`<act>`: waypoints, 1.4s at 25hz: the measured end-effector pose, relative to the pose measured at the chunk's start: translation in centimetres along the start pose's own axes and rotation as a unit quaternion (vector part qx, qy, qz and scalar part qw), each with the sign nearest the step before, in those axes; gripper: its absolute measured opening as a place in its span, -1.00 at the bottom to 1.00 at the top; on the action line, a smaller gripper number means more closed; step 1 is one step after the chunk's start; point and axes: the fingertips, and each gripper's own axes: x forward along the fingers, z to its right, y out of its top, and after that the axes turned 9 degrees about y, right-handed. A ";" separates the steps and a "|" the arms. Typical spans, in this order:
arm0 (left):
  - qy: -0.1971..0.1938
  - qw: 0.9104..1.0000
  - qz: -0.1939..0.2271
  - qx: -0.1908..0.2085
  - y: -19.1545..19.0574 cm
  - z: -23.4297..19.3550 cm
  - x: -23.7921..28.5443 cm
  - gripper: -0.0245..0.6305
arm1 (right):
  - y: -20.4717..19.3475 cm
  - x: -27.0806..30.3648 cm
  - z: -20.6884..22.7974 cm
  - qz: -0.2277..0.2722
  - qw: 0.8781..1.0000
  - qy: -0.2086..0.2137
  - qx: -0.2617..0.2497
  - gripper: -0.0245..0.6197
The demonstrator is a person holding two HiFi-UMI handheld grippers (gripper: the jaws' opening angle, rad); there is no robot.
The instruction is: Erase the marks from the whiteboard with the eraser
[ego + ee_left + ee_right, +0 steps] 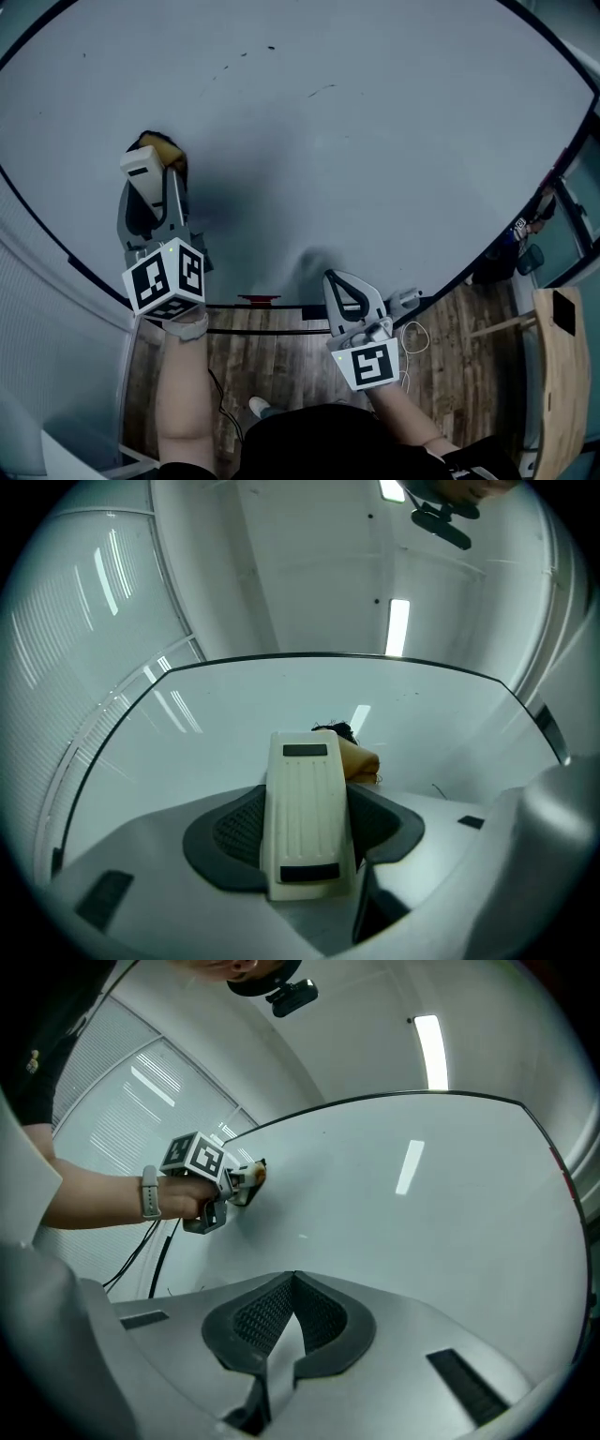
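We grip the eraser firmly between the jaws of the left gripper. Its tan felt side seems to meet the left part of the whiteboard, right at a dark scribble showing past its tip. The right gripper hangs near the whiteboard's bottom edge, jaws closed on nothing. We judge the wiping to be under way: next we should rub across that scribble with the felt flat, then move toward the faint strokes nearer the whiteboard's middle.
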 end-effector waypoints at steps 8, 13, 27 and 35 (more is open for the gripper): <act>0.054 0.995 -0.030 -0.080 -2.2 -2.2 -1.0 -0.13 | 0.3 0.1 -0.3 -0.004 1.000 0.003 0.003 -0.84; 0.041 0.994 -0.032 -0.097 -3.4 1.0 -1.8 -0.14 | -1.1 -1.2 1.1 -0.016 1.000 -0.020 0.008 -0.84; -0.039 0.998 -0.014 -0.047 -2.1 18.6 -4.3 -0.14 | -3.8 -12.1 10.0 -0.042 0.994 -0.098 -0.001 -0.84; -0.073 0.997 0.002 -0.023 -1.1 29.3 -6.3 -0.14 | -5.7 -19.2 14.6 -0.056 0.989 -0.134 -0.002 -0.84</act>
